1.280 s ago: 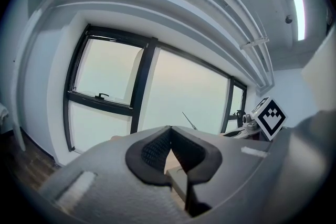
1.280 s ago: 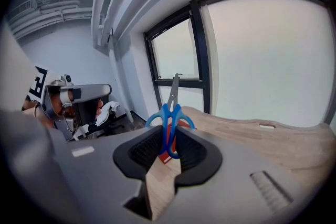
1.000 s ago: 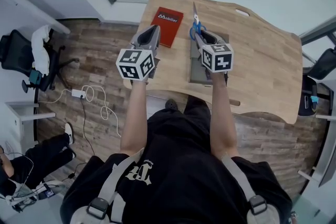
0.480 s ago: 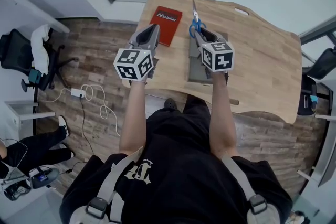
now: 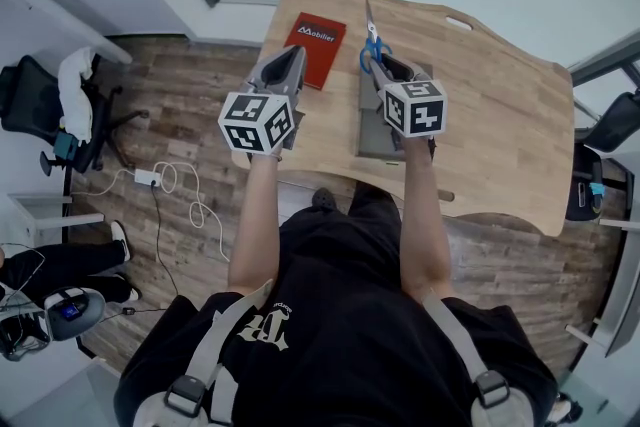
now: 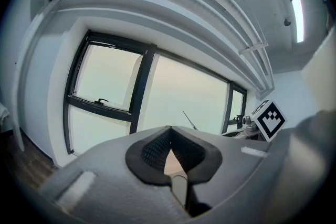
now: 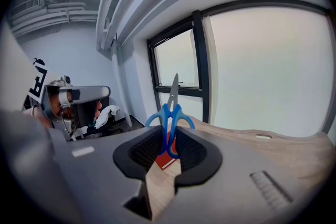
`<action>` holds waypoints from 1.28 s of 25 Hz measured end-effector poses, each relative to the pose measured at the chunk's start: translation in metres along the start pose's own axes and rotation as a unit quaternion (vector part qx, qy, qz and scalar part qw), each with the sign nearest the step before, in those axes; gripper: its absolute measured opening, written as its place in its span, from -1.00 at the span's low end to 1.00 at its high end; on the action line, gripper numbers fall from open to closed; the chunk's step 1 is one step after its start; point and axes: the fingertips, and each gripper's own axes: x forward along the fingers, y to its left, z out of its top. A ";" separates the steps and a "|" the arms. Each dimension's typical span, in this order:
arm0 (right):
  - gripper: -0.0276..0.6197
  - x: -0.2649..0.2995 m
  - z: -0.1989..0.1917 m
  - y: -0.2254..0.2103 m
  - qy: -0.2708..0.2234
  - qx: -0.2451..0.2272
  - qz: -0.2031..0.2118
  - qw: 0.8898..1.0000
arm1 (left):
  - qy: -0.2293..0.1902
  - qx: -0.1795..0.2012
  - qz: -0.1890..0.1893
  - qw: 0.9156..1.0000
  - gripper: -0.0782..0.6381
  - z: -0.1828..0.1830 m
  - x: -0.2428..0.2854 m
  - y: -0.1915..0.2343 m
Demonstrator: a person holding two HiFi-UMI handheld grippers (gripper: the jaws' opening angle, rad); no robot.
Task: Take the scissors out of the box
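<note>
At 8 o'clock in the head view, the bystander's leg (image 5: 62, 265) lies closer to the left edge than a second ago, and the shoe (image 5: 119, 240) sits higher and further left. The dark rounded device (image 5: 66, 307) with a blue spot is now up just under that leg.

red book (image 5: 318, 50) left of box (image 5: 372, 133); table (image 5: 500, 115) rightward free

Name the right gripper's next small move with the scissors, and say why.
Probably carry the scissors sideways to bare table beside the grey box and lower them. The right gripper's fingers are clamped on the blue handles, blades pointing away, and the scissors are already out of the box.
</note>
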 end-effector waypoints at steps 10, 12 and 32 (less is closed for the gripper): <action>-0.65 -0.001 0.001 0.000 0.000 0.000 0.002 1.000 | 0.000 -0.001 -0.004 1.000 -0.78 0.001 0.001 -0.004; -0.65 -0.001 0.000 0.000 0.001 0.000 0.002 1.000 | -0.002 0.000 -0.004 1.000 -0.78 0.002 0.001 -0.005; -0.65 -0.013 -0.002 -0.013 -0.004 0.002 -0.008 1.000 | -0.003 0.000 -0.010 1.000 -0.78 0.002 0.007 -0.017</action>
